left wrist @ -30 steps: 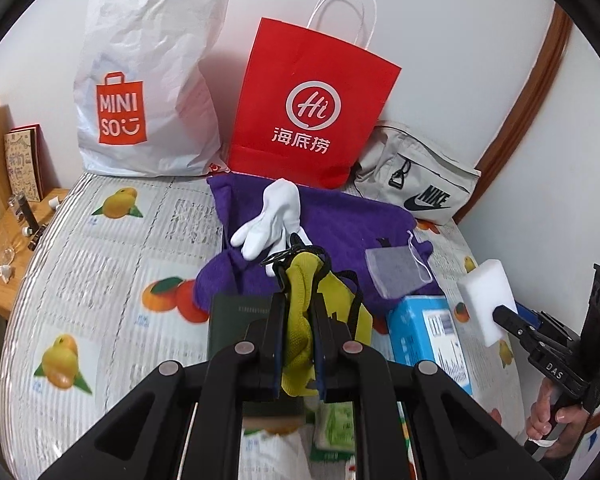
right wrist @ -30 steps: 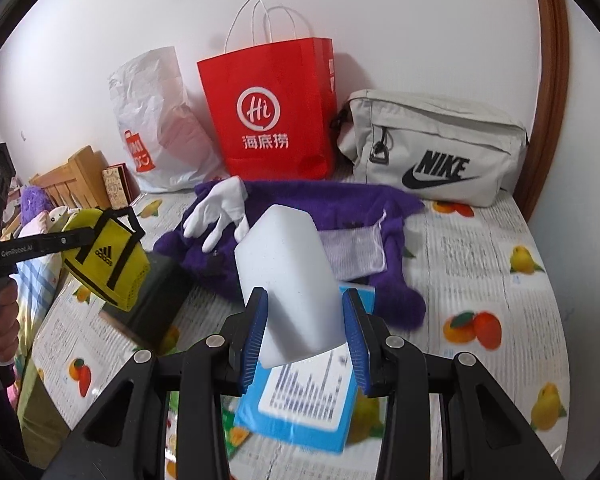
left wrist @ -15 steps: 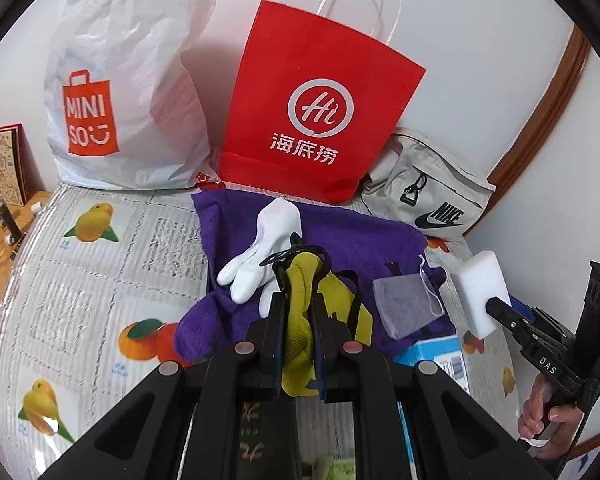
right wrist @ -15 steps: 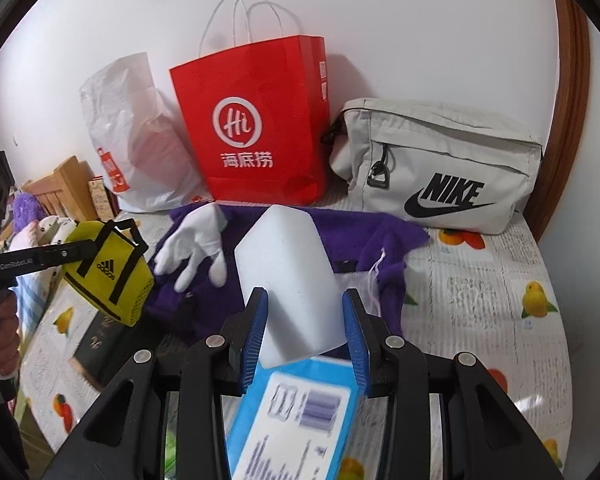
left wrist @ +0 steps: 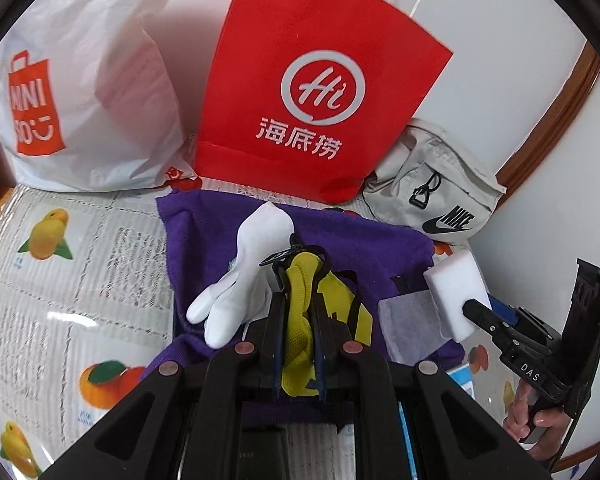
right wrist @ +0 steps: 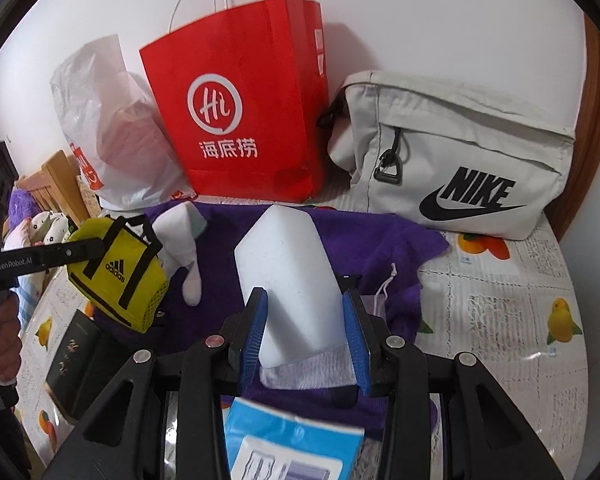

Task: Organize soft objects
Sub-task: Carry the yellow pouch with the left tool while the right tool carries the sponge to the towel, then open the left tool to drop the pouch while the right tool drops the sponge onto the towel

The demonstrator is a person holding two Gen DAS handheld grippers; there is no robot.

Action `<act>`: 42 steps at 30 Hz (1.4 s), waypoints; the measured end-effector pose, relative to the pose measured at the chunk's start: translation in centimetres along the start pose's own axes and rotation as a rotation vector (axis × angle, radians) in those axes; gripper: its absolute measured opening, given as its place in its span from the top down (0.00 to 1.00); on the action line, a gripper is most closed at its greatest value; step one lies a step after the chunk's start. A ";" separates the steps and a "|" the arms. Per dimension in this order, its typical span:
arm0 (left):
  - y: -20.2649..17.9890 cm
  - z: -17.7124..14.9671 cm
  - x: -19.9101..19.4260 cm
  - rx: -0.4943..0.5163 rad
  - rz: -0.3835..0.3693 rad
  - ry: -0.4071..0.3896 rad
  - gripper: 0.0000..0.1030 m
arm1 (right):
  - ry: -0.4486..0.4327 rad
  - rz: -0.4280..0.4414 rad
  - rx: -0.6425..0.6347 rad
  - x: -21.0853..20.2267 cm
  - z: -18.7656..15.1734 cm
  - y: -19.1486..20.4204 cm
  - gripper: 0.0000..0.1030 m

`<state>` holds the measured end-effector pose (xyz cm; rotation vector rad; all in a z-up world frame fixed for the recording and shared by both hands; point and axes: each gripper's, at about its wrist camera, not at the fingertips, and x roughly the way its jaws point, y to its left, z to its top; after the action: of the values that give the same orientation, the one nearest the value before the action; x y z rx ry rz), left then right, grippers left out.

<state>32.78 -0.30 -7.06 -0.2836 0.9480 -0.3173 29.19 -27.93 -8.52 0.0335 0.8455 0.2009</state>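
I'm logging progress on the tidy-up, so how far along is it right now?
Nothing looks put away yet. In hand: the left gripper is clamped on the yellow pouch, the right gripper on the white sponge, both held up facing the red bag. Left: the white glove, purple cloth and mesh pouch lie on the table.

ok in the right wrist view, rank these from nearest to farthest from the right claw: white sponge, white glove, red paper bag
1. White sponge: gripped in the right claw.
2. White glove: ahead and left, lying on the purple cloth.
3. Red paper bag: farthest, standing against the back wall.
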 end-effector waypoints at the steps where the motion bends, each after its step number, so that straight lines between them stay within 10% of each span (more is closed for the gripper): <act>1: 0.0 0.0 0.5 0.004 0.005 0.009 0.88 | 0.003 0.001 0.001 0.4 0.1 -0.1 0.62; 25: 1.4 0.1 4.6 0.065 0.057 0.103 0.84 | 0.148 -0.024 -0.009 8.3 1.3 -1.2 0.57; 32: 0.8 0.1 3.2 0.071 0.063 0.091 0.51 | 0.148 -0.027 0.002 7.1 1.0 -1.5 0.42; 42: -0.7 -1.8 -1.8 0.118 0.151 0.046 0.47 | 0.078 -0.027 0.063 1.0 -0.8 -0.1 0.42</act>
<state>30.19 -0.40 -6.41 -0.0962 0.9858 -0.2410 29.27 -27.88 -9.86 0.0733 0.9294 0.1510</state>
